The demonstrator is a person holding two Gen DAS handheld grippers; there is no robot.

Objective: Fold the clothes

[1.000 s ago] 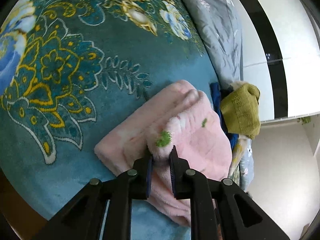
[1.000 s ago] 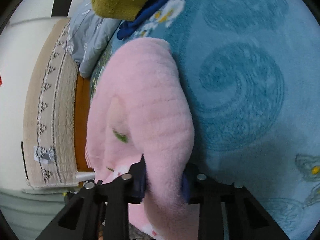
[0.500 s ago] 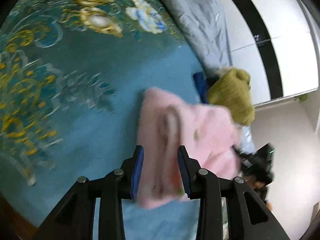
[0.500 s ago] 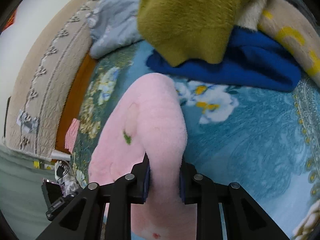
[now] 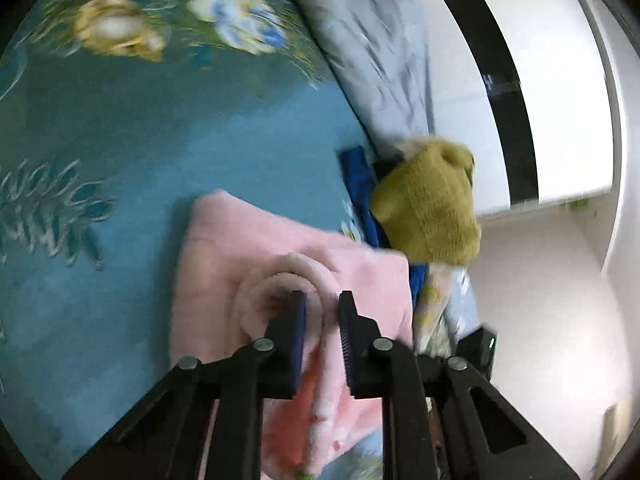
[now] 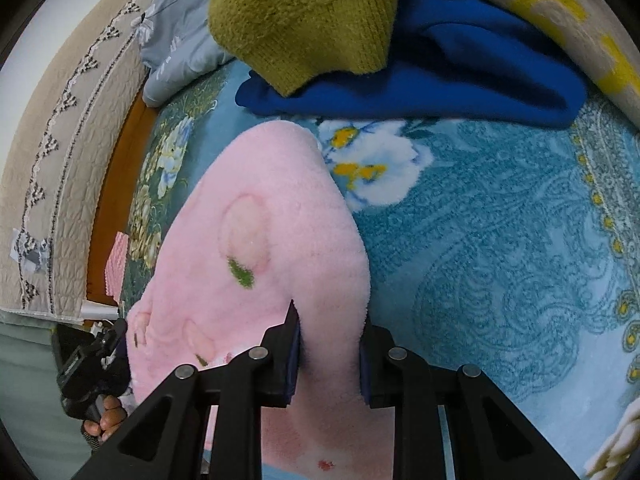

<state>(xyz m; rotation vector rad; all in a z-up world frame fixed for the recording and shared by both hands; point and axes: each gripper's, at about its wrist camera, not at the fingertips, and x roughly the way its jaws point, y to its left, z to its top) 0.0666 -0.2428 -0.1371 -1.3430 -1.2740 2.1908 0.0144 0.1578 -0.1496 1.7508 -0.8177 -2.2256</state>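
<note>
A pink fleece garment (image 5: 256, 248) lies folded on the teal flowered blanket (image 5: 120, 132). My left gripper (image 5: 323, 300) is over the garment's near part. Its jaws are closing, and the rolled rim of a pink cuff (image 5: 288, 270) is squeezed between the pads. In the right wrist view the same pink garment (image 6: 260, 240) stretches away from me. My right gripper (image 6: 330, 340) is shut on a thick fold of its near edge. At the lower left of that view a hand (image 6: 106, 424) holds the other gripper's body.
An olive knitted garment (image 6: 304, 12) lies on a blue one (image 6: 460, 80), just beyond the pink garment, with a beige and yellow cloth (image 6: 560, 12) beside them. A grey quilt (image 5: 372, 52) runs along the bed's far side. A beige quilted cover (image 6: 56, 160) hangs at the left.
The left jaws let go of the pink fabric, opened wider, then narrowed again on the cuff. Both grippers and the garment moved toward the olive and blue clothes.
</note>
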